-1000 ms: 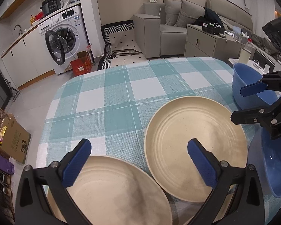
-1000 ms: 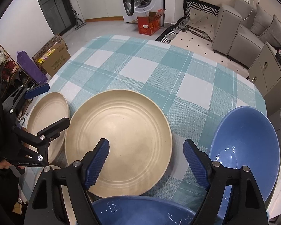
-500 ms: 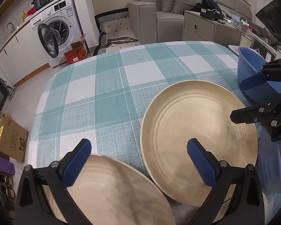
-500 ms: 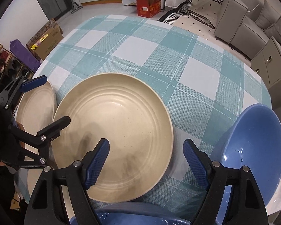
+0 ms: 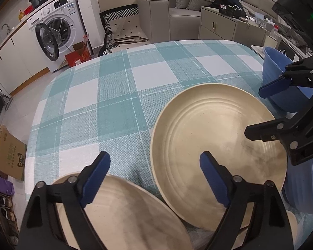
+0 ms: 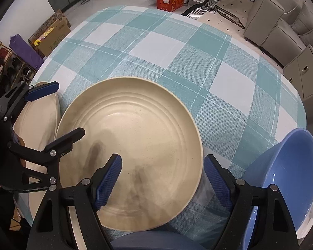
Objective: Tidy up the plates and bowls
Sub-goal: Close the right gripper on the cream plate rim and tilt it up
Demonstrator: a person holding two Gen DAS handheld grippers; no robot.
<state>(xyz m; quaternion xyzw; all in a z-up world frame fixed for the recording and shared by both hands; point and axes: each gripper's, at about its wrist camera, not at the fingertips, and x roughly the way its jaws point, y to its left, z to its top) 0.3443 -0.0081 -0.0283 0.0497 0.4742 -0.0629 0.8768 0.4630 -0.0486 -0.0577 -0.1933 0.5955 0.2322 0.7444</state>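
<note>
A large beige ridged plate (image 5: pixel 208 137) lies on the checked tablecloth (image 5: pixel 114 95); it also shows in the right wrist view (image 6: pixel 135 141). A second beige plate (image 5: pixel 123 214) lies at the near left, under my left gripper (image 5: pixel 156 179), which is open and empty. In the right wrist view this plate (image 6: pixel 37 120) sits left of the big one. A blue bowl (image 6: pixel 285 166) stands at the right, also seen in the left wrist view (image 5: pixel 279 77). Another blue bowl (image 6: pixel 152 240) lies at the near edge. My right gripper (image 6: pixel 162 179) is open and empty above the big plate's near rim.
The table (image 6: pixel 177 48) has a teal and white checked cloth. Beyond it are a washing machine (image 5: pixel 56 33), a grey sofa (image 5: pixel 177 10), a cabinet (image 5: pixel 219 25) and cardboard boxes (image 6: pixel 52 33) on the floor.
Both grippers have drawn lower and closer over the plates; the big plate looms larger in both views. Both stay open and empty.
</note>
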